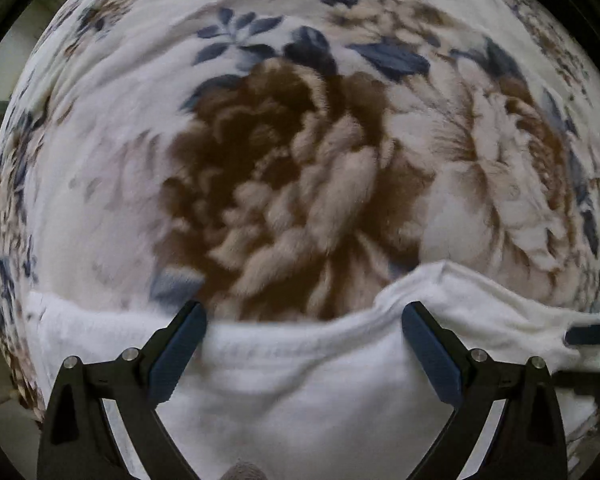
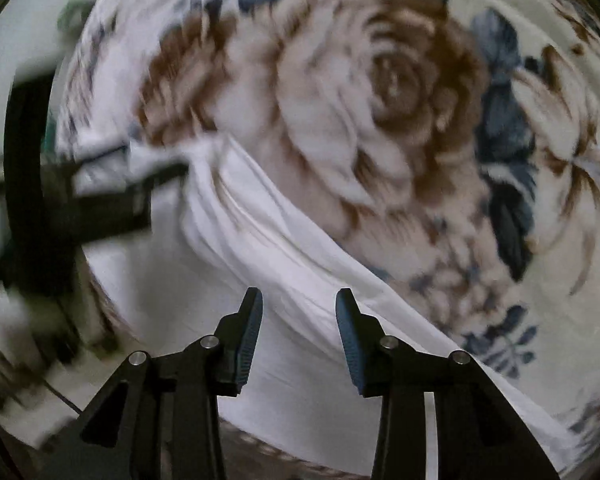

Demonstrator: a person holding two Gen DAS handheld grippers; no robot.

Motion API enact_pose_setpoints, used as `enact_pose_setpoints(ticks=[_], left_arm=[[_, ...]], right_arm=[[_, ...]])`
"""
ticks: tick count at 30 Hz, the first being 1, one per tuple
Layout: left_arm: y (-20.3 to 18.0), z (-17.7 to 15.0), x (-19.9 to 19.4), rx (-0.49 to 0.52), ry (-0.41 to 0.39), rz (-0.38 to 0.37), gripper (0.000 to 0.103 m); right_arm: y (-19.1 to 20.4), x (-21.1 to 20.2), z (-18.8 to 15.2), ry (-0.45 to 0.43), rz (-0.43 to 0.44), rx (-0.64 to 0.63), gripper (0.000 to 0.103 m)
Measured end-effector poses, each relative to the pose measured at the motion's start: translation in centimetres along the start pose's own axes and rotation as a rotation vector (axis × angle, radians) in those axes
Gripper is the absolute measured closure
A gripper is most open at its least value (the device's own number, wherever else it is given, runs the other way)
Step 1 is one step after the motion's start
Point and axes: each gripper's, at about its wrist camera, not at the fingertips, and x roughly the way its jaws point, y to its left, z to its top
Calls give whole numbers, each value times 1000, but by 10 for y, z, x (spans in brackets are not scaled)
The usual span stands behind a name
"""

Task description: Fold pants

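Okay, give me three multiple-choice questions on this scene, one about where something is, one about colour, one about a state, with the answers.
1. Where do the pants lie?
A. on a flowered blanket
B. on a bare wooden floor
C. in a basket

2. What colour are the pants?
A. black
B. white
C. red

3. How are the left gripper's fingers?
A. shut on a hanger
B. spread wide apart
C. out of sight

Answers: 1 A, the flowered blanket lies under and beyond the cloth. 2 B, the cloth is plain white in both views. 3 B, a wide gap shows cloth between them.
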Motion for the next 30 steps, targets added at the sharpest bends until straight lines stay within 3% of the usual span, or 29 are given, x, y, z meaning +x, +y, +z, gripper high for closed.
enact_pose_setpoints(ticks=[2, 3, 4, 9, 14, 16, 19, 22, 24, 26, 27, 28, 30], left_arm=[[3, 5, 7, -10, 3, 8, 1], [5, 7, 8, -16, 1, 10, 1], [9, 8, 10, -30, -1, 14, 1], [33, 15, 25, -48, 12, 26, 1], [42, 18, 21, -62, 1, 29, 2], [26, 15, 17, -69, -2, 30, 2], [30, 10, -3, -120, -26, 14, 2], [29, 5, -21, -110, -68, 44, 2], [26, -5, -32, -104, -75, 38, 2], [19, -17, -44, -89, -78, 28, 2], [11, -25, -51, -72, -80, 21, 2], [2, -33, -57, -50, -80, 16, 2], [-19, -48, -65, -7, -72, 0, 2]], right_arm=[[-2, 6, -3, -4, -47, -30, 69], [-4, 8, -4, -5, -55, -30, 87], [-8, 7, -3, -19, -57, -5, 96], [-19, -3, -8, -120, -79, 106, 101], [-35, -4, -9, -156, -113, 220, 101], [-34, 3, -8, -169, -111, 253, 101], [-42, 12, -6, -185, -77, 311, 101], [-57, 8, -12, -203, -26, 351, 100], [-71, 2, -23, -245, 57, 400, 92], [-90, -18, -50, -352, 103, 488, 63], [-96, -28, -65, -404, 115, 536, 36], [-105, -38, -85, -457, 128, 596, 29], [-121, -53, -133, -521, 138, 729, 29]])
